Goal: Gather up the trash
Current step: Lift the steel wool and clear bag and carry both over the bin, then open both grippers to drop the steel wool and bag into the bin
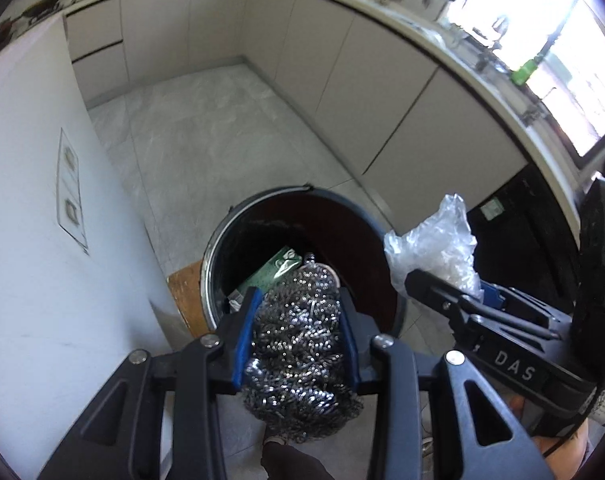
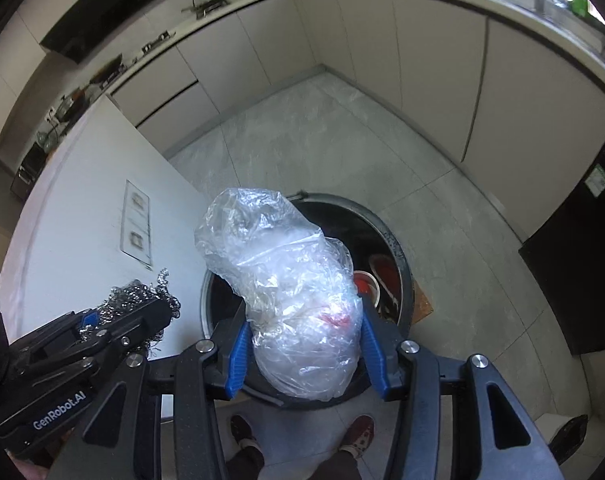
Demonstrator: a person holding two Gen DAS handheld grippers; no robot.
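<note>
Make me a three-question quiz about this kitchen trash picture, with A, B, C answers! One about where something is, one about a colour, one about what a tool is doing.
1. Where is the trash bin?
A. On the floor below both tools
B. On the counter
C. Inside a cabinet

2. What colour are the tool pads?
A. Red
B. Blue
C. Yellow

3. What is the left tool doing?
A. Open and empty
B. Shut on the clear plastic bag
C. Shut on the steel wool scrubber

Answers: 1 A, the bin stands on the tiled floor under the tools. 2 B, the pads beside each held item are blue. 3 C, the scrubber sits squeezed between the left pads, while the right tool grips the plastic bag.
</note>
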